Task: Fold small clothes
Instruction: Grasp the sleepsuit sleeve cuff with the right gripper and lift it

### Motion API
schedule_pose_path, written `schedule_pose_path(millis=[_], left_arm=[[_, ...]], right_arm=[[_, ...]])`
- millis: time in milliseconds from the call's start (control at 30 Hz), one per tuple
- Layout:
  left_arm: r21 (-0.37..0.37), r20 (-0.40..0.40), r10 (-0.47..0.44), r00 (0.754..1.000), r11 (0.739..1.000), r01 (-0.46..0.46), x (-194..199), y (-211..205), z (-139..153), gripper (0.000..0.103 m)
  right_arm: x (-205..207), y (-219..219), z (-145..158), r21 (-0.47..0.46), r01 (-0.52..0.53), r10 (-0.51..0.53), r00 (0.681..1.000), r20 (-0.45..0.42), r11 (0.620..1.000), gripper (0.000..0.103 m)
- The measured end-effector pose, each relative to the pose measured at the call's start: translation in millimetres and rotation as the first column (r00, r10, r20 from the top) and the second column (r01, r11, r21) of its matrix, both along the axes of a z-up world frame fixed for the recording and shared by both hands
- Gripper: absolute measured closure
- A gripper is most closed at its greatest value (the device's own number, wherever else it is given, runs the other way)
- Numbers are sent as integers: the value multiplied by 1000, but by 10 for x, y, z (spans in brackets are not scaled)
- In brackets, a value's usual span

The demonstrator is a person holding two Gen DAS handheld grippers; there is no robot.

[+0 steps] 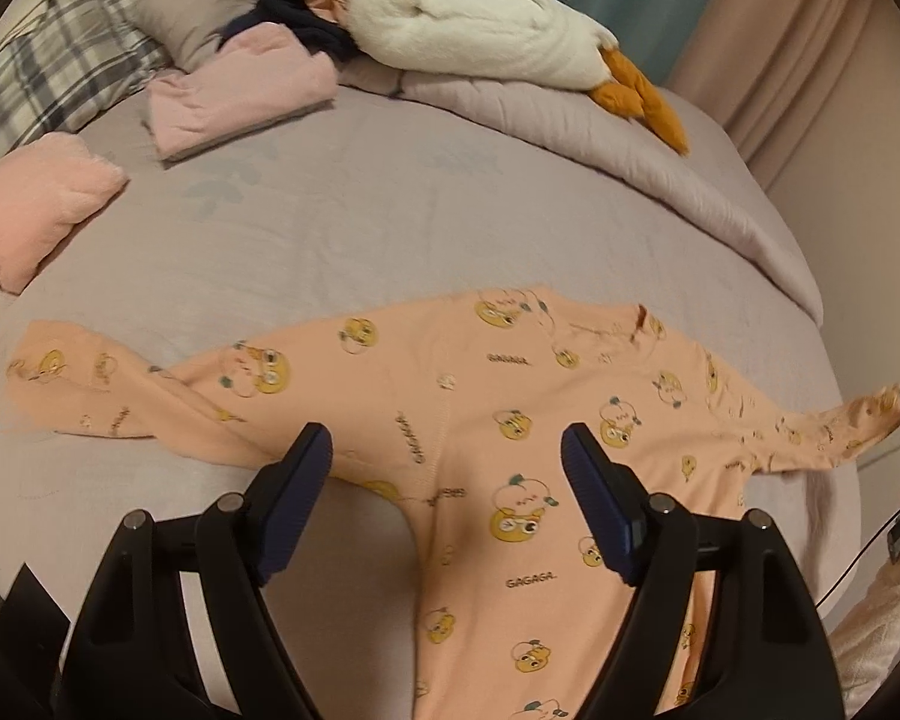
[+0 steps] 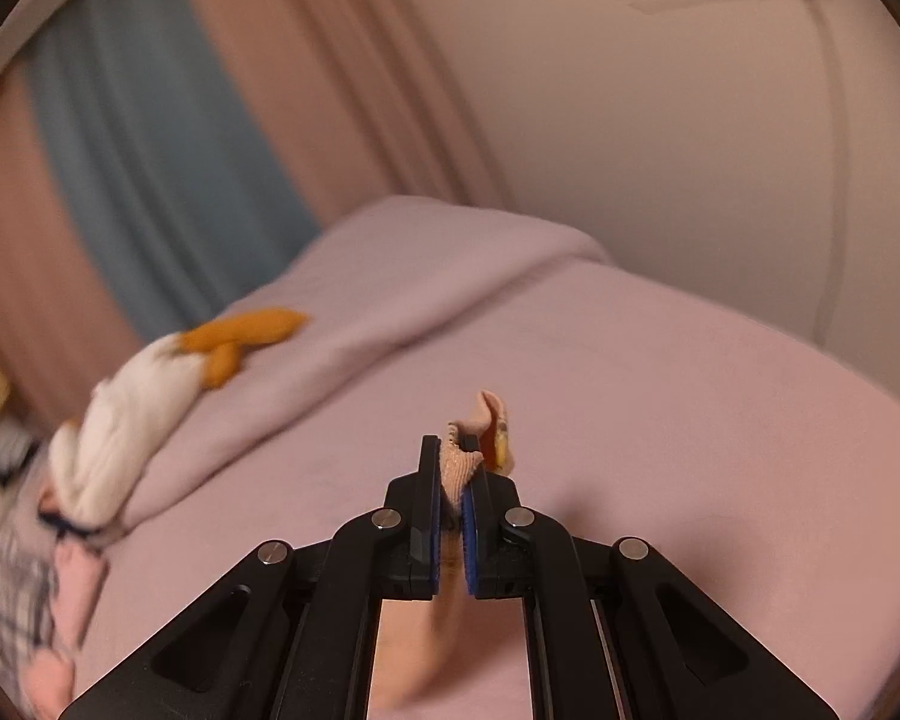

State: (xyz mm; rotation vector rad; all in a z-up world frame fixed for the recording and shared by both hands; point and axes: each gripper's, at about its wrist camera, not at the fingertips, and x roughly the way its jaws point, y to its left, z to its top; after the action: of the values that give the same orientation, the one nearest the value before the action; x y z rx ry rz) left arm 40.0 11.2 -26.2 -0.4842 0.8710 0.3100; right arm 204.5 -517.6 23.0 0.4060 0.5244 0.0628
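Left wrist view: romper (image 1: 510,420) sleeves run left-right; left gripper (image 1: 447,444) spread wide over its middle. Right gripper (image 2: 455,462) pinches right cuff (image 2: 471,456).

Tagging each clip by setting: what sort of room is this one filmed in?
Most likely a home bedroom. The peach baby garment lies on a bed with a lilac quilt, plaid pillows sit at its head, and curtains hang behind.
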Motion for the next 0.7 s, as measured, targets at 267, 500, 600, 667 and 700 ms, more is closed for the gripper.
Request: schedule_pose_path(millis=[267, 500, 600, 667, 700], left_arm=[[14, 20, 24, 1000, 1000, -24, -248, 190, 34, 24], [-24, 28, 50, 998, 998, -49, -383, 367, 1, 24], [-30, 37, 55, 998, 998, -54, -432, 395, 22, 24], [-32, 42, 57, 998, 998, -55, -458, 404, 38, 24], [-26, 41, 52, 998, 998, -51, -466, 402, 46, 24]], right_arm=[[-101, 1494, 528, -76, -318, 323, 944, 61, 945, 96], [-316, 2598, 309, -186, -515, 522, 853, -13, 837, 96], [-433, 3002, 111, -164, -604, 604, 795, -59, 780, 96], [-487, 3244, -25, -161, -646, 641, 762, -88, 746, 96], [-553, 3377, -54, -166, -657, 650, 753, -103, 735, 96]])
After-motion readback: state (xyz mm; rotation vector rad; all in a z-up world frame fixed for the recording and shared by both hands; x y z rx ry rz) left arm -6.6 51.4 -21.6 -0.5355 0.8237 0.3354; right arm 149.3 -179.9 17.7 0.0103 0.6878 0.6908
